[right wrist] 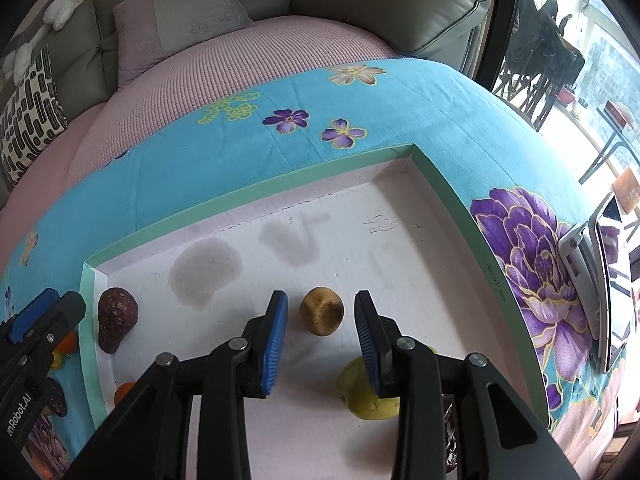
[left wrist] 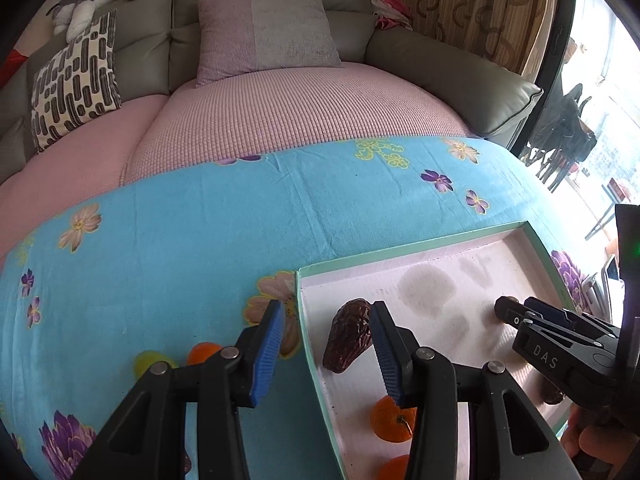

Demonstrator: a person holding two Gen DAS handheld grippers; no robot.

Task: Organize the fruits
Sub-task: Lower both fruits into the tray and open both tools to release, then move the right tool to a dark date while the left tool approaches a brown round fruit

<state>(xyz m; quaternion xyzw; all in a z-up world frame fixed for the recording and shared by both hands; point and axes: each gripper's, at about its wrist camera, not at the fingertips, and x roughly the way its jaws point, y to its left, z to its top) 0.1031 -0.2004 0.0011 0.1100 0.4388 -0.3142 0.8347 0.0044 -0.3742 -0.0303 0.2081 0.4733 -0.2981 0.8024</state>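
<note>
Left gripper (left wrist: pixel 328 350): spread wide, empty, straddling green tray rim (left wrist: pixel 308 344). Wrinkled brown fruit (right wrist: pixel 116 318) in tray's left corner; knobbly tan fruit (right wrist: pixel 322 316) mid-tray between released right gripper (right wrist: pixel 322 344) pads. Fuzzy blue floral cloth (left wrist: pixel 200 220); grey sofa (left wrist: pixel 440 68) behind.

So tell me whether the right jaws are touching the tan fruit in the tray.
Apart. The right wrist view shows the right gripper open, with white tray floor visible between each jaw and the tan fruit.
</note>
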